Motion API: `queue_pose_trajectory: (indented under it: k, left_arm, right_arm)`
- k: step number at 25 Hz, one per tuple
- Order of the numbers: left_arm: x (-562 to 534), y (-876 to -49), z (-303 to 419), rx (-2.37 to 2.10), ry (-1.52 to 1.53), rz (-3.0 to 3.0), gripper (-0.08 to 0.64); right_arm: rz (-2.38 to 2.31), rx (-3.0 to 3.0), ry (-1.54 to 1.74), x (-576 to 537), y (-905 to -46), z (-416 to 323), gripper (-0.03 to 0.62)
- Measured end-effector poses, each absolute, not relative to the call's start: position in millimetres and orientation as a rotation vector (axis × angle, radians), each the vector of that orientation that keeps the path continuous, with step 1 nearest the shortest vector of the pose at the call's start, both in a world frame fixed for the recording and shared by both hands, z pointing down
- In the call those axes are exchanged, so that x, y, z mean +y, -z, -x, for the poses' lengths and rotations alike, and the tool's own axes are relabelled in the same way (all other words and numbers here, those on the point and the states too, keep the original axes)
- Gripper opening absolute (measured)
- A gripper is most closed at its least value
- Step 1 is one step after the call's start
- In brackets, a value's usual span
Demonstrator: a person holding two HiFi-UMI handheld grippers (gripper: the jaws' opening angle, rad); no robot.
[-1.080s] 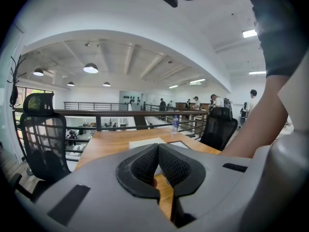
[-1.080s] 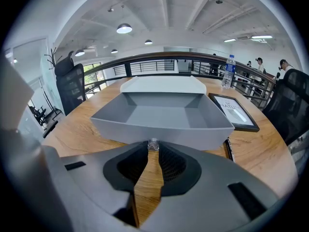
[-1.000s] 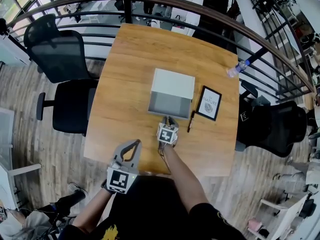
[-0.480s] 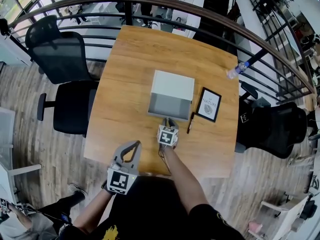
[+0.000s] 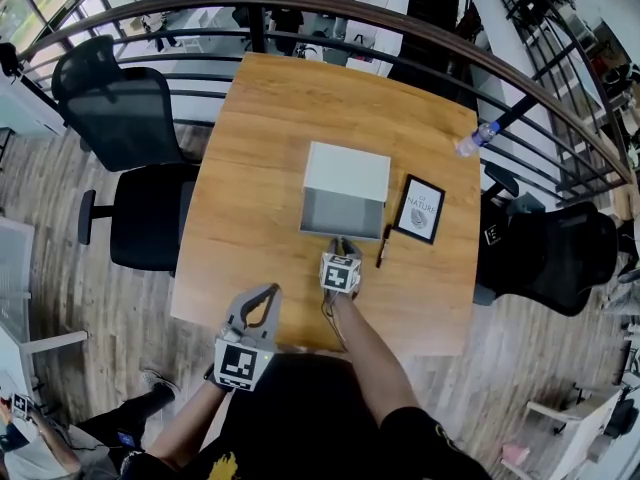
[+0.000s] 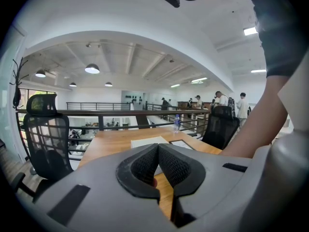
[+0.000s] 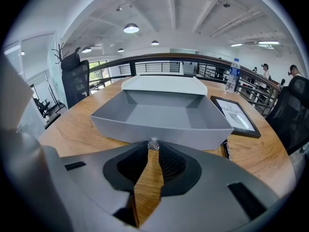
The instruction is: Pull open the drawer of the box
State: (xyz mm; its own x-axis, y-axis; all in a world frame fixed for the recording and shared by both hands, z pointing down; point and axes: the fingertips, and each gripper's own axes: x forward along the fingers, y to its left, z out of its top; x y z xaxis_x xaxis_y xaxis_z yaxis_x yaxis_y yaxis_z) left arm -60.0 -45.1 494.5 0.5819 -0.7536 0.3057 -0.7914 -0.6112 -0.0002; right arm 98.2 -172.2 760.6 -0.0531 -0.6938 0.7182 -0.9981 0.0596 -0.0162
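On the middle of the wooden table (image 5: 260, 168) sits the box (image 5: 347, 171). It has a flat white top. Its drawer (image 5: 340, 213) is grey and is pulled out toward the person. The inside of the drawer is bare grey, with low walls all round. On the front wall of the drawer, in the middle, is a tiny shiny knob (image 7: 153, 143).

The right gripper (image 5: 341, 243) points down at the front of the drawer. Its two tips are pinched on the knob, with only a thin gap behind them. The left gripper (image 5: 268, 292) hangs over the near edge of the table, well apart from the box. Its two tips are pressed together and it holds nothing.

Just to the right of the drawer lies a dark pen (image 5: 382, 246). Beside that is a picture frame (image 5: 421, 208) with a black rim.

Compared with a second ago, almost nothing is different. The drawer is out just as far as it was. Both grippers are in the same spots, and the right one has the same pinch on the knob.
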Motion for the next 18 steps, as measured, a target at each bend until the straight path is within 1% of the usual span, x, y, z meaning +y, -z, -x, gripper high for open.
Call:
queue_pose_trajectory:
  k: [18]
  left_arm:
    - [-48.3, -496.8, 55.6, -1.297, -0.401, -2.671, 0.015]
  right_arm:
    - [-1.695, -1.794, -0.746, -171.3, -760.4, -91.0, 0.063]
